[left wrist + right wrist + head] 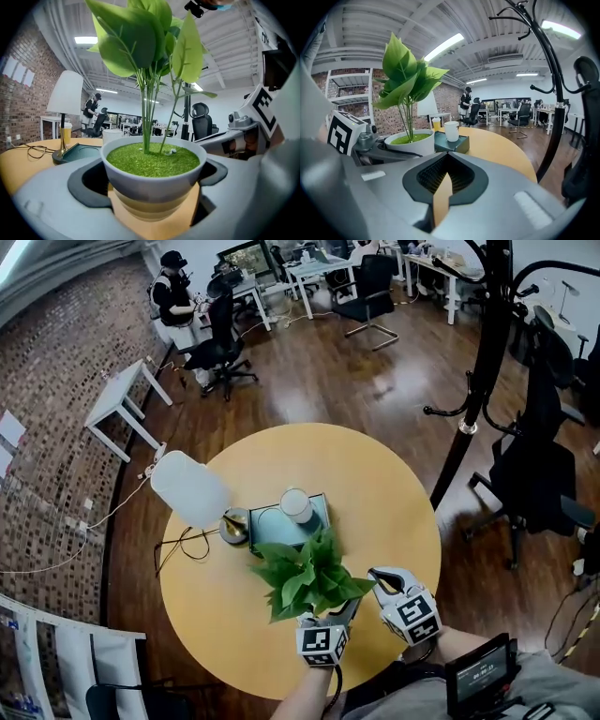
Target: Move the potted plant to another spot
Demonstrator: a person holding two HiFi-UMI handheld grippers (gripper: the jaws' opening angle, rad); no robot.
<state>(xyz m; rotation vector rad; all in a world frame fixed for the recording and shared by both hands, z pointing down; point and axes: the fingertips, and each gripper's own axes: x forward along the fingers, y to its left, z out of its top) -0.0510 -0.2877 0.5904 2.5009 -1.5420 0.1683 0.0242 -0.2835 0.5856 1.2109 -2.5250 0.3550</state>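
The potted plant, green leaves in a white bowl-shaped pot, stands at the near part of the round yellow table. My left gripper reaches under the leaves, its jaws closed against both sides of the pot. From the left gripper view the pot fills the gap between the jaws. Whether the pot rests on the table or hangs just above it I cannot tell. My right gripper is just right of the plant, shut and holding nothing, its jaws pointing over the tabletop. The pot appears to its left.
Behind the plant a dark teal tray carries a white cup. A lamp with a white shade and brass base stands at the table's left, its cable trailing off. A black coat rack and office chair stand to the right.
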